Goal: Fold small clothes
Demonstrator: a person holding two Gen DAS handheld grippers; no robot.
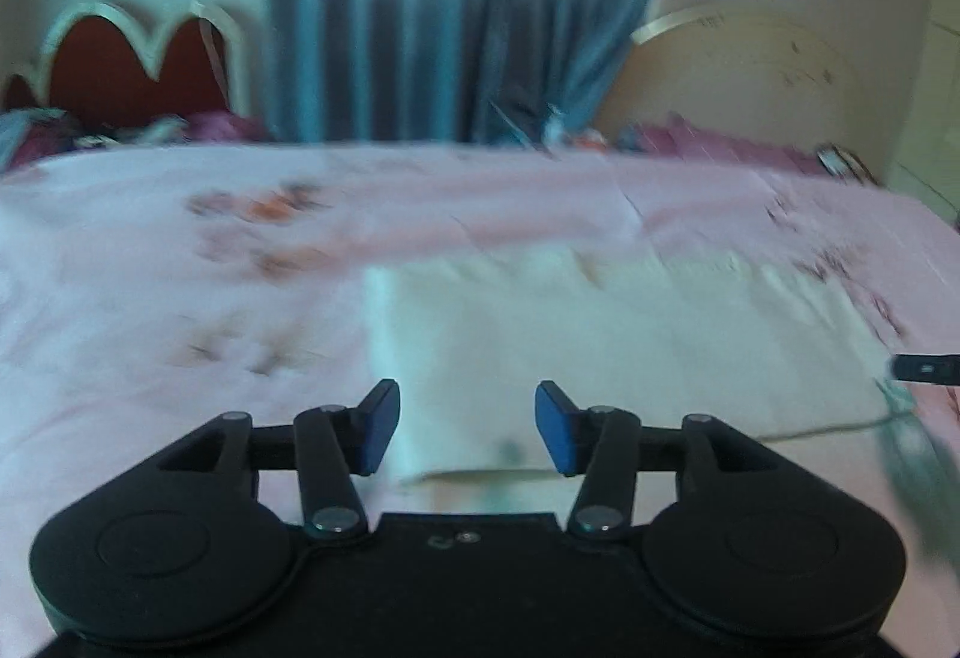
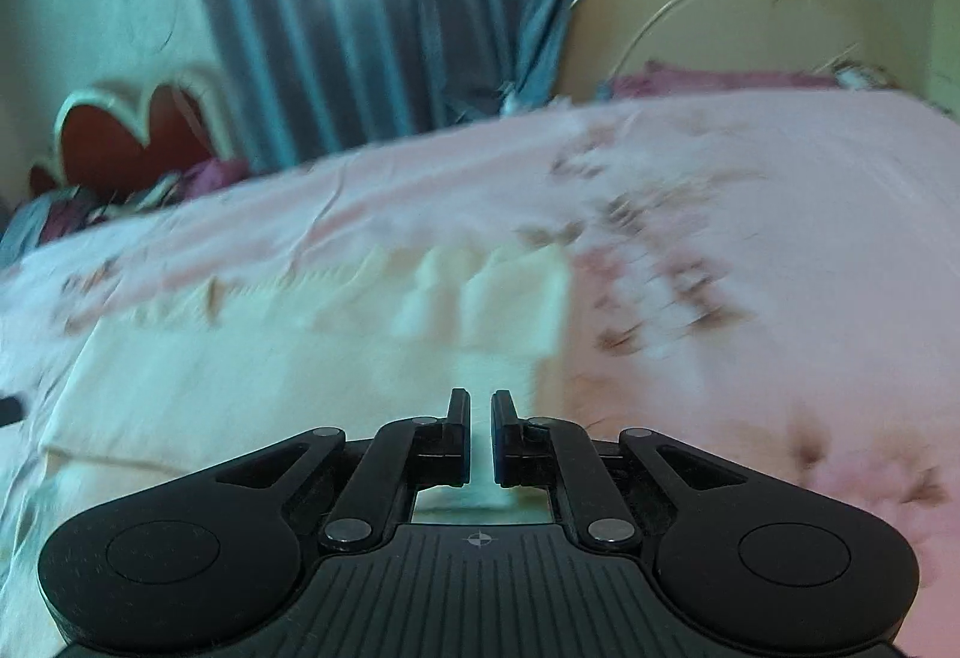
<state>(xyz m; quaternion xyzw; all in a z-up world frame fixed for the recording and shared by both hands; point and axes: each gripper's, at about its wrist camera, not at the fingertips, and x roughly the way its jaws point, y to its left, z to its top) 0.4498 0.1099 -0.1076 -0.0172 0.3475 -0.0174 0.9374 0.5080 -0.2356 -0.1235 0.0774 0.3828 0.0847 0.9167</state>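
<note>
**Fold in hand: one corner let go, one kept**

Bed (image 1: 150, 250), pink sheet: cream cloth (image 1: 600, 346) lies folded at near centre. Left hand-held gripper (image 1: 467, 427): jaws apart, empty, above cloth's near edge. Right hand-held gripper (image 2: 478, 433): nearly together, apparently pinching cloth's near edge. Next, likely: release, smooth, refold.

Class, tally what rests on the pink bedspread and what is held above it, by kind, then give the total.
Cream folded garment: 1
Black two-finger tools, left tool and right tool: 2
Total: 3
</note>
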